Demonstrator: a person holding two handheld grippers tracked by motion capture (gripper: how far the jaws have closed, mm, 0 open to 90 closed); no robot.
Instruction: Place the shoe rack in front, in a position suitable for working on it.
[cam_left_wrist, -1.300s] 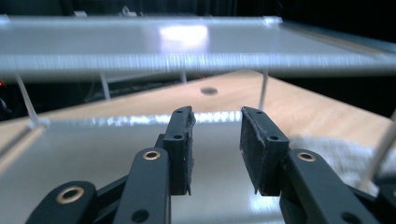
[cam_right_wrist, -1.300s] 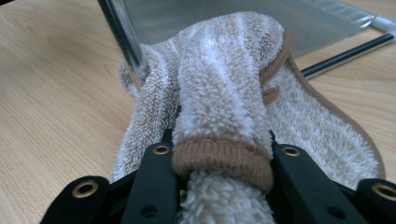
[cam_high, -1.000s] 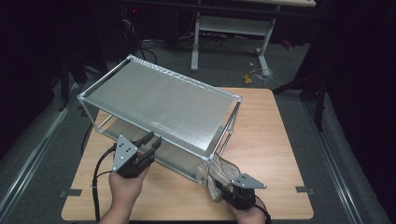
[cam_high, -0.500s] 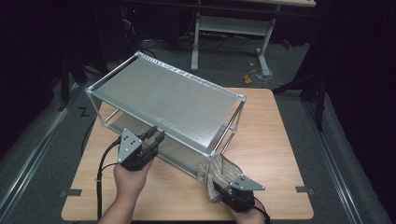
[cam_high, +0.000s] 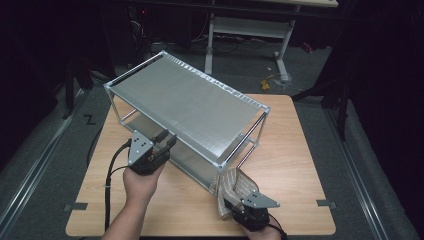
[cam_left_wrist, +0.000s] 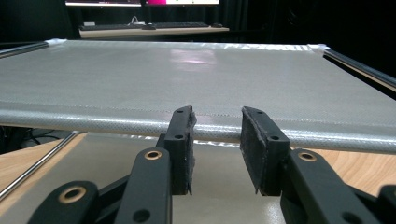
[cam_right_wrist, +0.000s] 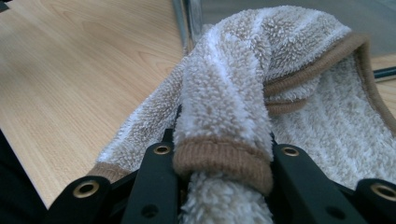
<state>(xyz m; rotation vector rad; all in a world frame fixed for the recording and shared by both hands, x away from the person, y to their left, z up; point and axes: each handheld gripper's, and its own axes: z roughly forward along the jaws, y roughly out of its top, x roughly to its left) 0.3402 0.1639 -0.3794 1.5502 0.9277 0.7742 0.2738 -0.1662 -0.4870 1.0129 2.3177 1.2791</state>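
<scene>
A dim room with grey carpet is seen around a pale wooden worktop (cam_high: 305, 150); a white desk frame (cam_high: 250, 30) stands in the background, and monitors line the far edge of the left gripper view. A two-tier rack (cam_high: 190, 100) of thin metal rods and translucent textured shelves is set diagonally across the worktop, one corner post near the front edge.

Left tongs (cam_high: 165, 141) are held by a hand (cam_high: 141, 181) at the rack's near long side, level with the top shelf's edge. In the left gripper view the shelf edge (cam_left_wrist: 93, 122) is seen running across just beyond the pads (cam_left_wrist: 183, 140). The jaws stand apart with nothing between them; nothing is grasped. The lower shelf (cam_left_wrist: 215, 186) and a bare rod (cam_left_wrist: 37, 163) are visible beneath.

Right tongs (cam_high: 235, 200) are held near the worktop's front edge, just beside the rack's near corner post. They are clenched on a beige-and-white striped towel (cam_high: 235, 184). In the right gripper view a rolled fold of the towel (cam_right_wrist: 224, 140), with its tan ribbed hem, is seen bunched between the jaws, the rest spreading ahead toward the post (cam_right_wrist: 189, 18). From above, the towel is seen draped between the tongs and the foot of the post, lying on the worktop. Whether it touches the post cannot be told.
</scene>
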